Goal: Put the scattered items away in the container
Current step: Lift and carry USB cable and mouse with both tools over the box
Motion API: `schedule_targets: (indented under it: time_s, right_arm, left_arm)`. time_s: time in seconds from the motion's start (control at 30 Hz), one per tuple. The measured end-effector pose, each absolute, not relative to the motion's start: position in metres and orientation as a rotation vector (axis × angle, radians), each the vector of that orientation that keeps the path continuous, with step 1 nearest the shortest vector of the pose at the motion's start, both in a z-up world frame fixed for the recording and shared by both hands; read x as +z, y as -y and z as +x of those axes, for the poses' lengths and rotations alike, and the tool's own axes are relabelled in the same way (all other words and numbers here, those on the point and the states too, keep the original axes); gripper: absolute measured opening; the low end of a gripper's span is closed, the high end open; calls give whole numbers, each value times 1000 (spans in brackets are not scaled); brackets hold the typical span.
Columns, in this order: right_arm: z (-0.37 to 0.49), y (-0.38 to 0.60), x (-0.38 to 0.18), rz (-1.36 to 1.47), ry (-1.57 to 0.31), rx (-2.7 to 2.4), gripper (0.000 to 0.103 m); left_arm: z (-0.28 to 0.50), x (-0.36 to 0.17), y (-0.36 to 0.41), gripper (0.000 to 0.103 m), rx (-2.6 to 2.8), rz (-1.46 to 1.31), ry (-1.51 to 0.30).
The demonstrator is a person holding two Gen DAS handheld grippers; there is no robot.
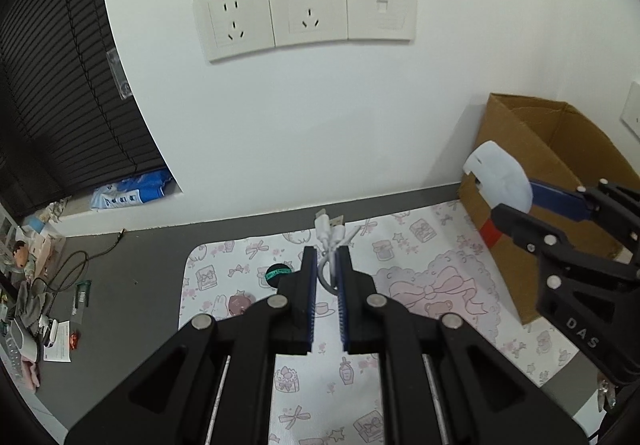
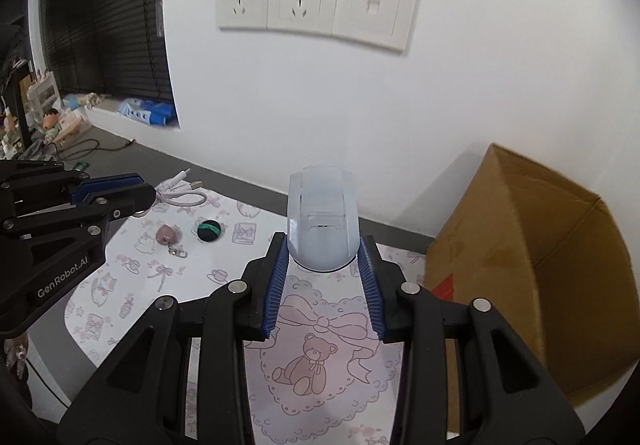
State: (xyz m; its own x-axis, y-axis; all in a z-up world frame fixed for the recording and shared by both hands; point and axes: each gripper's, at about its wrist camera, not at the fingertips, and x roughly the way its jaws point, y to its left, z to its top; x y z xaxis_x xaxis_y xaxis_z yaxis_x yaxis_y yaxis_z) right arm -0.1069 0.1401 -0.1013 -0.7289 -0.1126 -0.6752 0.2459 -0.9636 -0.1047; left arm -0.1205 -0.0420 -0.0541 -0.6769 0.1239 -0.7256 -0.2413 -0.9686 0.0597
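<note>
A: White cable [image 1: 330, 241], coiled, is pinched between the pads of the left gripper [image 1: 326, 265] and hangs clear above the patterned mat [image 1: 420, 245].

B: Right gripper [image 2: 325, 257]?

A: Jaws narrowed onto a pale computer mouse [image 2: 322, 221], held aloft, nose pointing to the wall. Cardboard box [image 2: 532, 265] stands open just to its right.

B: Items left on the mat?

A: Black-and-green ball [image 2: 209, 231] and pink keychain charm [image 2: 168, 236], side by side, near the mat's far left edge.
</note>
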Motion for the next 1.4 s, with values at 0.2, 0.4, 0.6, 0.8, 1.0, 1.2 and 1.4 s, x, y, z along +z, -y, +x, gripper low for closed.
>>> schedule_targets:
  time_s: [0.2,0.4,0.6,0.8,1.0,1.2,1.4]
  right_arm:
    - [-92,-144,-79,1003,-283,-2760,37]
    - [-83,-148,-65,971,-284,-2778,37]
    - [-80,-150,-62,961,-288,-2784,37]
    - [-80,-152,-60,959,-281,-2793,37]
    - [-79,-158,-59,959,-276,-2806,37]
    - [-75,-171,-54,948,-265,-2837,37]
    - [-73,-195,-51,964,-241,-2884,37]
  left_arm:
    - [-111,-35,38,9,2712,-1102,-238]
    - [-106,-24,35,9,2722,-1066,-242]
    - [-106,-20,34,9,2726,-1061,-237]
    - [-105,-18,32,9,2726,-1060,-236]
    - [-104,-15,25,9,2723,-1051,-249]
    - [-105,-12,9,9,2697,-1040,-271]
    - [-108,-9,-18,9,2655,-1014,-299]
